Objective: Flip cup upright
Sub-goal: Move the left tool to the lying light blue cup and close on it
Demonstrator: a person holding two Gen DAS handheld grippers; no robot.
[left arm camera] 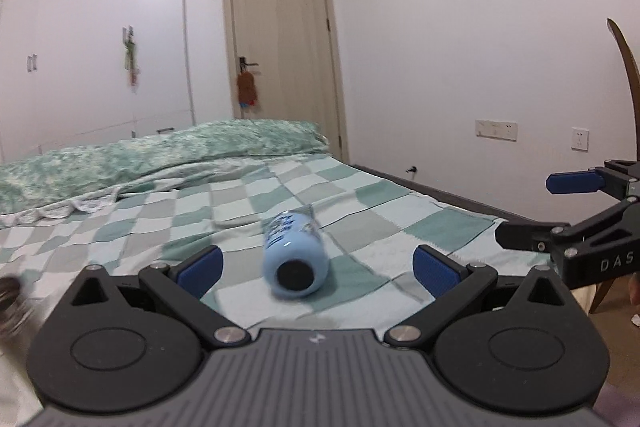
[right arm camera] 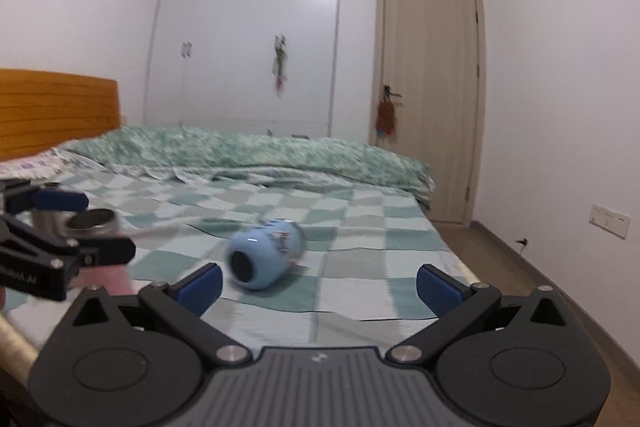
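Observation:
A light blue cup (left arm camera: 295, 254) with dark lettering lies on its side on the checked bedspread (left arm camera: 168, 223), its round dark-centred end toward me. My left gripper (left arm camera: 318, 271) is open, the cup lying between and just beyond its blue pads. In the right wrist view the same cup (right arm camera: 262, 254) lies left of centre, ahead of my open right gripper (right arm camera: 319, 285). The right gripper also shows at the right edge of the left wrist view (left arm camera: 536, 209), jaws apart. The left gripper shows at the left of the right wrist view (right arm camera: 84, 223), jaws apart.
A metal cup (right arm camera: 86, 223) stands upright on the bed at the left, with something pink (right arm camera: 106, 277) below it. A rumpled green quilt (right arm camera: 256, 151) lies across the far side. The bed's right edge (right arm camera: 480, 283) drops to the floor. An orange headboard (right arm camera: 56, 109) is at the left.

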